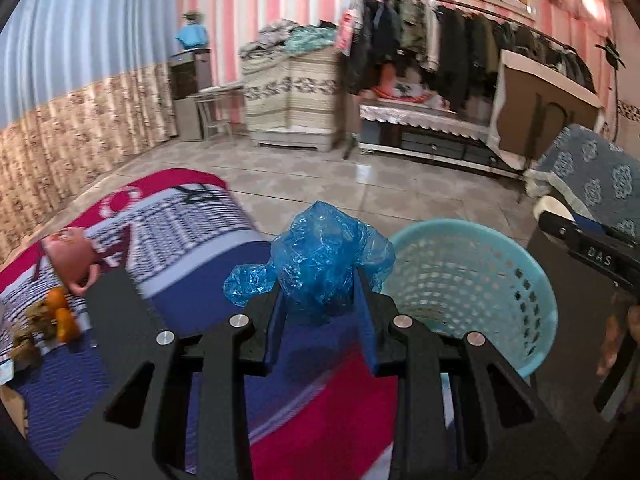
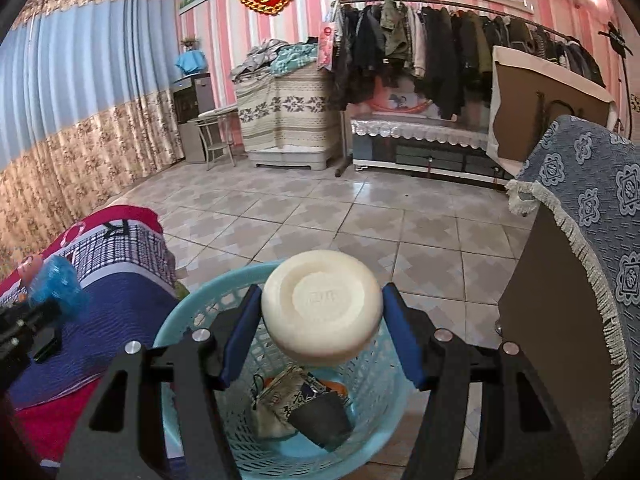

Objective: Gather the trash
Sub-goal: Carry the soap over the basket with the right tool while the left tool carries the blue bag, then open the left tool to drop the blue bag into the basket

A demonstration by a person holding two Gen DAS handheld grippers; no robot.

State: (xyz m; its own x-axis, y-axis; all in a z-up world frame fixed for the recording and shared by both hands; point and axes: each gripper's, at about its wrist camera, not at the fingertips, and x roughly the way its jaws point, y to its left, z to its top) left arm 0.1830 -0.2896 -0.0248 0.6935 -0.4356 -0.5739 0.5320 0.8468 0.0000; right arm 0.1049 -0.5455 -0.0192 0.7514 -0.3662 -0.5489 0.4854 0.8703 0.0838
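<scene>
The light blue plastic basket (image 2: 192,312) holds wrappers (image 2: 288,396), the right gripper (image 2: 320,312) squeezes a round white foam bowl (image 2: 322,304) above it, and the left gripper (image 1: 320,300) pinches a crumpled blue plastic bag (image 1: 320,256).

Wrist views sharing basket (image 1: 472,276) closely

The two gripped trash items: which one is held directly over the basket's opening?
The round white disc in the right gripper sits above the turquoise basket. The crumpled blue plastic bag, in the left gripper, hangs beside the basket, over the bed.

Crinkly glossy plastic bag (image 1: 320,256); perforated plastic basket (image 2: 200,304).
</scene>
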